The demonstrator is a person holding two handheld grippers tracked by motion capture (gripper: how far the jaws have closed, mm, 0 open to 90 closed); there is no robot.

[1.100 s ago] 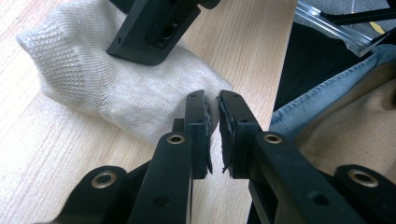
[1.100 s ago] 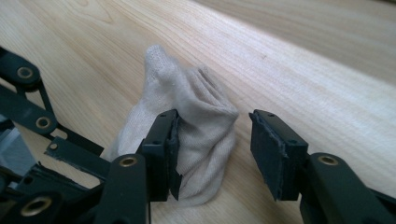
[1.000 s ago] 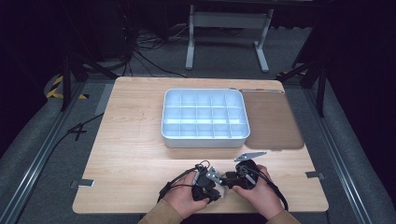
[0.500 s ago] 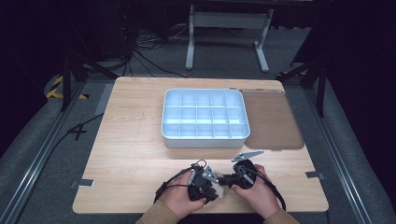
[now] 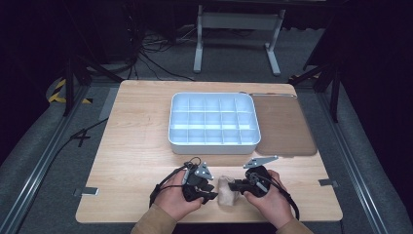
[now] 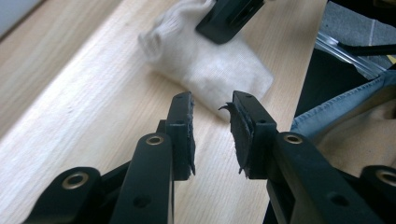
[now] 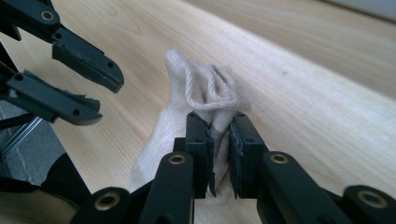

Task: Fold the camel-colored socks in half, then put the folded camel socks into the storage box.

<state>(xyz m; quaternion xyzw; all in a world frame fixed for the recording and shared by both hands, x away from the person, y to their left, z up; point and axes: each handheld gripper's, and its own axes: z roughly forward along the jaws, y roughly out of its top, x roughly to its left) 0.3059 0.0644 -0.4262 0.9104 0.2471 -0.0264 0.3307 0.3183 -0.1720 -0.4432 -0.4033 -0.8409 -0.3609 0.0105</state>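
Cream cloth [image 7: 205, 100] bunched, lower part behind right gripper [image 7: 219, 140]

On the wooden table [image 5: 136, 161], the white compartment tray [image 5: 213, 122] and brown mat [image 5: 282, 126] blocked the far half, leaving open wood to the left and along the near edge. There the cream cloth [image 5: 227, 191] lay between the left gripper [image 5: 208, 191] and the right gripper [image 5: 235, 185], with little room between them. Bare board stretched left of the cloth.
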